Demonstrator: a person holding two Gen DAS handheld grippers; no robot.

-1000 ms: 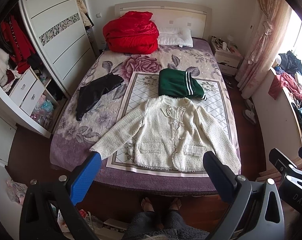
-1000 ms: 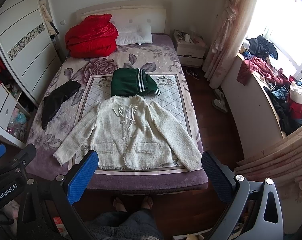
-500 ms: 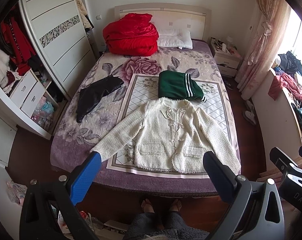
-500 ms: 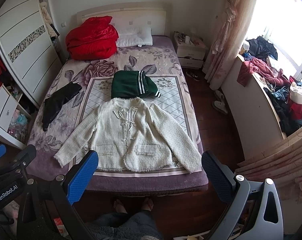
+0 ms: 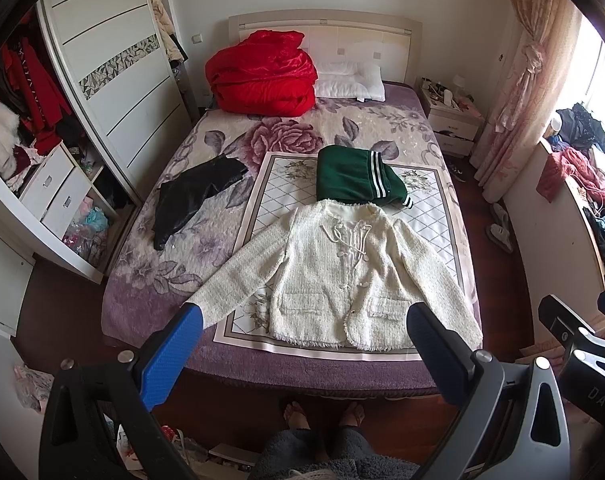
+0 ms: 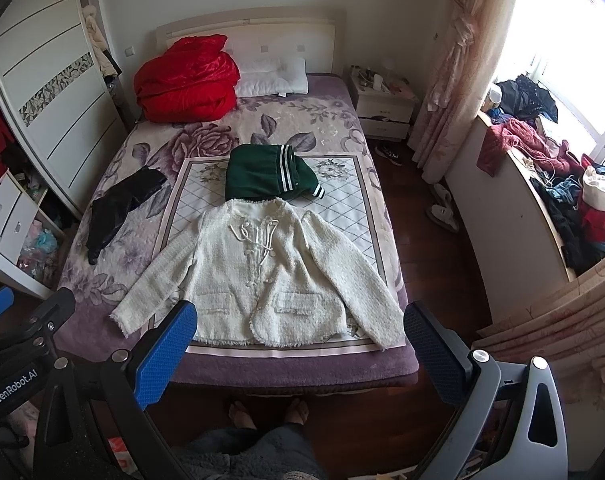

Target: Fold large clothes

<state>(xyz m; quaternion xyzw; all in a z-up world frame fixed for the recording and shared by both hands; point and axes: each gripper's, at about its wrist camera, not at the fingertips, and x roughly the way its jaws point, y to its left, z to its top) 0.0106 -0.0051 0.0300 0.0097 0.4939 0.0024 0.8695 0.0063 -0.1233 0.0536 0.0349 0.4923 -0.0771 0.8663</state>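
Note:
A cream tweed jacket [image 5: 342, 276] [image 6: 262, 276] lies flat and face up on a quilted mat [image 5: 278, 184] [image 6: 198, 200] at the foot of the bed, sleeves spread to both sides. Behind its collar sits a folded green garment with white stripes [image 5: 354, 176] [image 6: 266, 172]. A black garment [image 5: 194, 196] [image 6: 118, 204] lies crumpled to the left. My left gripper [image 5: 302, 344] and right gripper [image 6: 300, 344] are both held high above the foot of the bed, open, with nothing between the blue-padded fingers. Neither touches the jacket.
A red quilt [image 5: 262, 76] and white pillow [image 5: 350, 80] fill the head of the bed. An open wardrobe [image 5: 30, 128] stands left, a nightstand [image 6: 382, 108] and a clothes-piled window ledge [image 6: 562, 200] right. The person's bare feet [image 6: 266, 414] stand on dark wood floor.
Both views have pulled back and up slightly, so the bed sits a little farther away. The clothes have not moved and both grippers stay open.

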